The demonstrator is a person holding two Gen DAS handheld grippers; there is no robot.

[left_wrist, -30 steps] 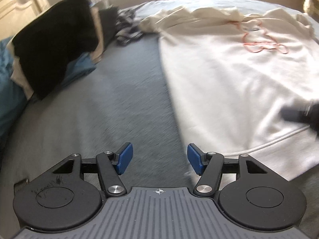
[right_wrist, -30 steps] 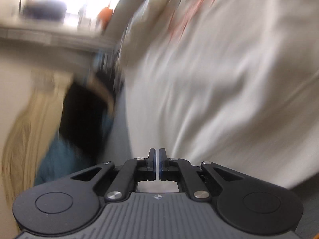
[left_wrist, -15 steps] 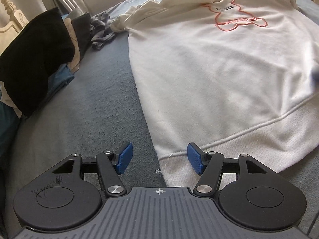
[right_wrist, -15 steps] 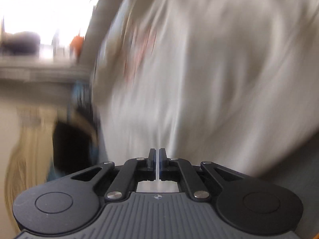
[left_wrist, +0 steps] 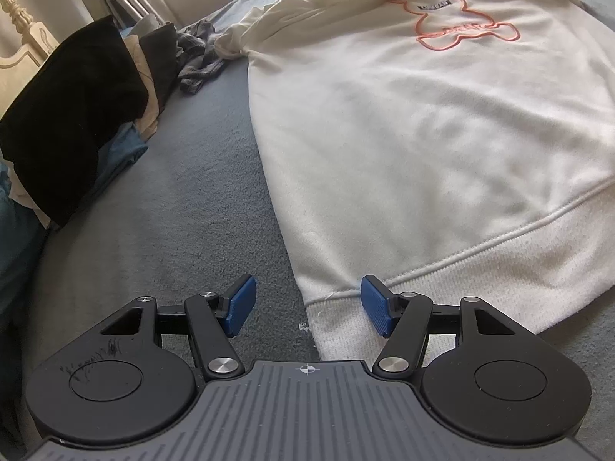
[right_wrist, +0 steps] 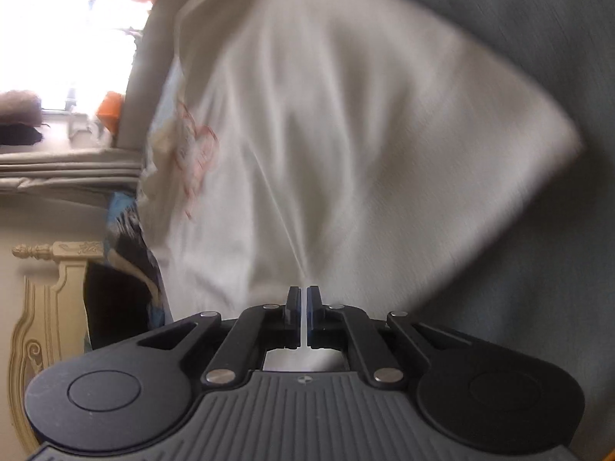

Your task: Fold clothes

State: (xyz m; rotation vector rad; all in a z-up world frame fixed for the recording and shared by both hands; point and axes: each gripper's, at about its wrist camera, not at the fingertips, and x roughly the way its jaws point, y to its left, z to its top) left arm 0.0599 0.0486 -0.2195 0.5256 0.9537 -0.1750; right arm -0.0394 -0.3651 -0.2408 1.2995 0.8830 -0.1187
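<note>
Your left tool spread over the white sweatshirt hem corner, your right tool pinching sweatshirt fabric.

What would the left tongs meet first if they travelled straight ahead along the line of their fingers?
Most likely the ribbed hem corner of the white sweatshirt, which lies on the grey bedspread just ahead of the open left tongs. Height above the cloth is unclear, so they might skim over it.

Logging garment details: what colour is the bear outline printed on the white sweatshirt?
Coral-orange outline on the white sweatshirt, clearest in the left wrist view.
</note>
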